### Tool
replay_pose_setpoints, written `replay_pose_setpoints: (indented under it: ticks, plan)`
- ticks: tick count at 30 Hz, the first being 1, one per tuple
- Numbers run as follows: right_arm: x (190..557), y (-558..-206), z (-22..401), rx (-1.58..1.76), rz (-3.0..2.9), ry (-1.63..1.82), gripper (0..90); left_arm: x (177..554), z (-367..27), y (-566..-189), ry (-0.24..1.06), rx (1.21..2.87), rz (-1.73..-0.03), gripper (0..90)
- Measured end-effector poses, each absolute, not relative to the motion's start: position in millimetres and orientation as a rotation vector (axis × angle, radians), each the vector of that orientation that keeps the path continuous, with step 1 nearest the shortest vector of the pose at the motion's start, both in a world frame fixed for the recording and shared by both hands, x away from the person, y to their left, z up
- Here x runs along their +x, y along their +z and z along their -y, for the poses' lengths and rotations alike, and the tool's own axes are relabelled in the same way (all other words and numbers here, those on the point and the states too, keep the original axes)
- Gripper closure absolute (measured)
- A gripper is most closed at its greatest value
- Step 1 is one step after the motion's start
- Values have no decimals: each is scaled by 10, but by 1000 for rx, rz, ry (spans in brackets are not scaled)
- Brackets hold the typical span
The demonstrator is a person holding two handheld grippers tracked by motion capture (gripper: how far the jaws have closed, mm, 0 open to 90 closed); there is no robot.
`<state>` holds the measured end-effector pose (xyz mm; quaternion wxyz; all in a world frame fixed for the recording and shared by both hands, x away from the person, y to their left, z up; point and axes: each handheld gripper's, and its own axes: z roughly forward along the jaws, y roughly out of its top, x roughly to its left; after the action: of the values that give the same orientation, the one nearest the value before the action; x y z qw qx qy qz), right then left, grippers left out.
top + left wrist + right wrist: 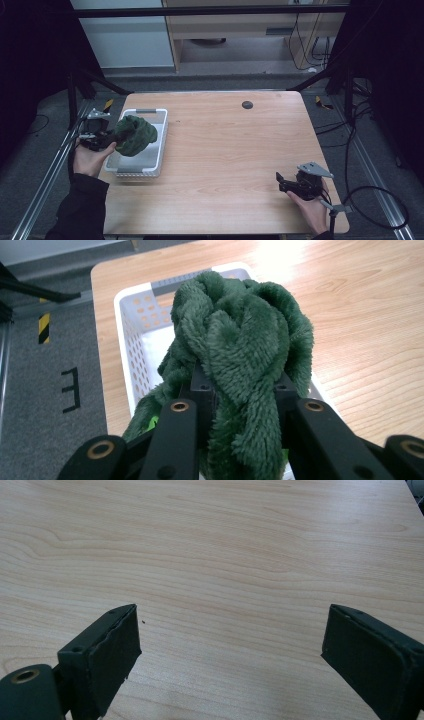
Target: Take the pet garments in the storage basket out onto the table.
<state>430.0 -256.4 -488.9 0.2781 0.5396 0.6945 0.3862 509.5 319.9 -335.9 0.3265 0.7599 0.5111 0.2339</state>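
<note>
A bunched dark green fleece cloth (135, 135) hangs above the white perforated basket (161, 146) at the table's left side. My left gripper (116, 138) is shut on the green cloth, held in a hand at the table's left edge. In the left gripper view the cloth (240, 345) bulges up between the two black jaws, above the basket (131, 315). My right gripper (281, 181) rests low near the table's front right corner, held by the other hand. Its jaws stand wide apart over bare wood in the right gripper view (230, 645), with nothing between them.
The wooden table (230, 150) has a small black round cap (247, 104) near its far edge. Metal rails run along both sides of the table, and cables lie on the floor at the right (370, 200).
</note>
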Motion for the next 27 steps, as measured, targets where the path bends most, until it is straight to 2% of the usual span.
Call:
replay_pose_setpoints:
  ticks: [14,27]
  plan:
    - [4298,-4887,2564,1446,-1863,1036,83,4913,-3036,-3123,646,2002,-1211,723]
    - [4297,-4883,2568,1439,-1859,1036,83,4793,-2599,-2987,614,2083,-1045,723]
